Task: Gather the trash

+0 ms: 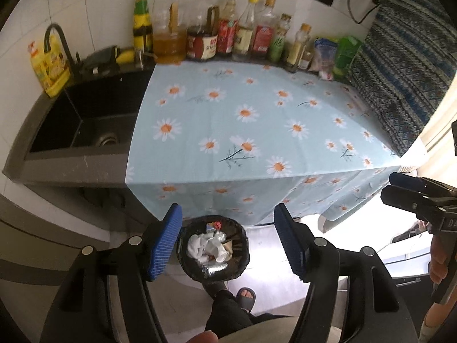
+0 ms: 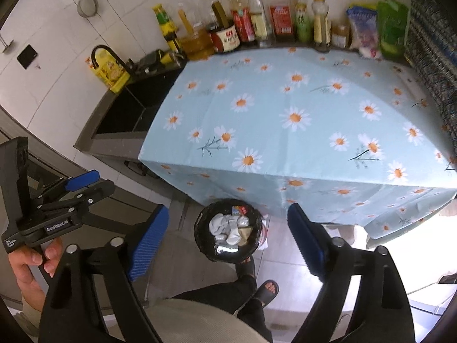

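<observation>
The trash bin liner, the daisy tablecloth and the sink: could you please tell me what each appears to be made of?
Trash bin liner: thin black plastic film, glossy and crinkled at the rim.
Daisy tablecloth: probably a smooth printed sheet, vinyl or coated fabric; it drapes over the edge with little texture.
Sink: matte black basin, possibly composite stone or coated metal; the drain looks metallic.

Beyond the left hand-held gripper (image 1: 227, 243), the bottle (image 1: 201, 25) labels along the desk's (image 1: 257, 120) far edge are too blurred to read. The trash bin's (image 1: 185, 268) lower body is hidden by its own rim. In the left wrist view, the right hand-held gripper (image 1: 385, 187) is cut off by the picture's edge.
</observation>
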The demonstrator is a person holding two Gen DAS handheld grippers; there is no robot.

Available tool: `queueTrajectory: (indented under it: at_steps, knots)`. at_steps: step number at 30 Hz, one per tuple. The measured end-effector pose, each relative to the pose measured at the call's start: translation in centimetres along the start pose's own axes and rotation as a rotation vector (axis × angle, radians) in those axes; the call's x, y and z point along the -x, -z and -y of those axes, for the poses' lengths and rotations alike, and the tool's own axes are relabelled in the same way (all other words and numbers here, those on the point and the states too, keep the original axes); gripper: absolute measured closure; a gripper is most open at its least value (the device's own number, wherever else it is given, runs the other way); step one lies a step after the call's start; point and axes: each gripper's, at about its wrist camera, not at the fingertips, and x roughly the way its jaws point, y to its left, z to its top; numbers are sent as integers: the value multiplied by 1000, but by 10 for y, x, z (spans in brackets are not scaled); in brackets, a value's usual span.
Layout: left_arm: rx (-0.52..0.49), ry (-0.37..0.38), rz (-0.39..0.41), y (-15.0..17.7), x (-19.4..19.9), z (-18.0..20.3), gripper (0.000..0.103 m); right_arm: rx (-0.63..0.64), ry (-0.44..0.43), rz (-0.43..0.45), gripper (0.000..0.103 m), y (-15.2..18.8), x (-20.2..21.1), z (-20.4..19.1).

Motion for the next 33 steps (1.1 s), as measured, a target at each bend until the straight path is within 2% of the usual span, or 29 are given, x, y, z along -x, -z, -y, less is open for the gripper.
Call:
queueTrajectory:
  at_steps: [3,7,9,12,15,33]
  knots:
    - [-8,-14,37,4,19,11,22,-3,0,29,11,3,15,2]
    - [-26,-28,68,11,35,22,21,1,-4,70,7,9,35,1]
    - [-33,-35,86,15,43,27,13,3,-7,90,5,13,44,2]
    - [-28,-33,118,19,52,31,7,10,5,103,5,19,52,3]
    - [-9,-3,131,22,58,34,7,15,16,108,5,25,57,6]
    - [6,-26,161,29,74,44,7,56,27,152,5,32,81,-3]
